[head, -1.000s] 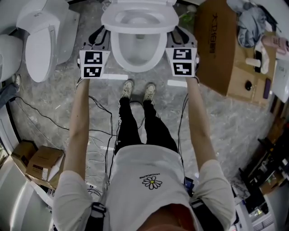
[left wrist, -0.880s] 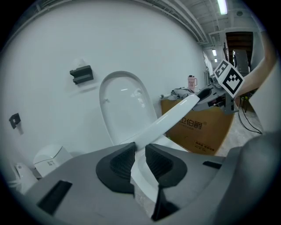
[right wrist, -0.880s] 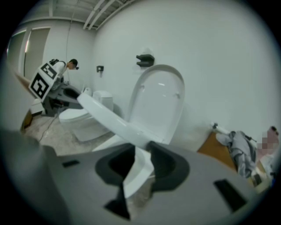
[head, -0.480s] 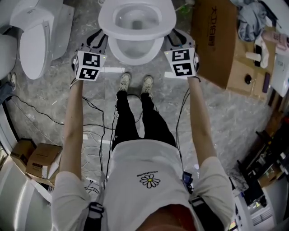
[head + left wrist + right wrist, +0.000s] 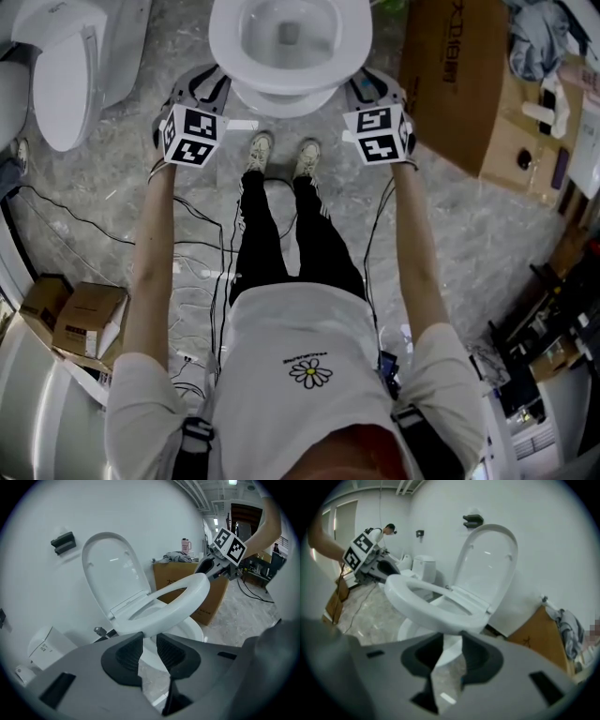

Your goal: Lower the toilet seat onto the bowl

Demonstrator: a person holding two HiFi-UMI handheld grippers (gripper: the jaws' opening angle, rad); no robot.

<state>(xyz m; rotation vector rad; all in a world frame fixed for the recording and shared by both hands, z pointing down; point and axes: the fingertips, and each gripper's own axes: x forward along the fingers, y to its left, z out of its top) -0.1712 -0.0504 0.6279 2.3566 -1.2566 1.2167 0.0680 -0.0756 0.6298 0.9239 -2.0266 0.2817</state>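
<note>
The white toilet seat (image 5: pixel 286 42) hangs tilted a little above the bowl (image 5: pixel 194 632), and the lid (image 5: pixel 112 569) stands upright against the wall. My left gripper (image 5: pixel 217 86) is at the seat's left side, my right gripper (image 5: pixel 362 88) at its right side. In the left gripper view the jaws (image 5: pixel 149 637) stand apart just under the seat's rim (image 5: pixel 187 597), and only bowl and floor show between them. The right gripper (image 5: pixel 452 637) stands likewise under the seat (image 5: pixel 417 604). Both pairs of jaws have just been opening, with nothing between the pads.
A second toilet (image 5: pixel 66 66) stands at the left. A large cardboard box (image 5: pixel 450 75) with clutter on it stands close at the right. The person's shoes (image 5: pixel 281 155) are in front of the bowl. Cables (image 5: pixel 103 234) and small boxes (image 5: pixel 80 319) lie on the floor behind.
The seat has come down from half raised to nearly over the bowl. Both grippers went down with it at its two sides.
</note>
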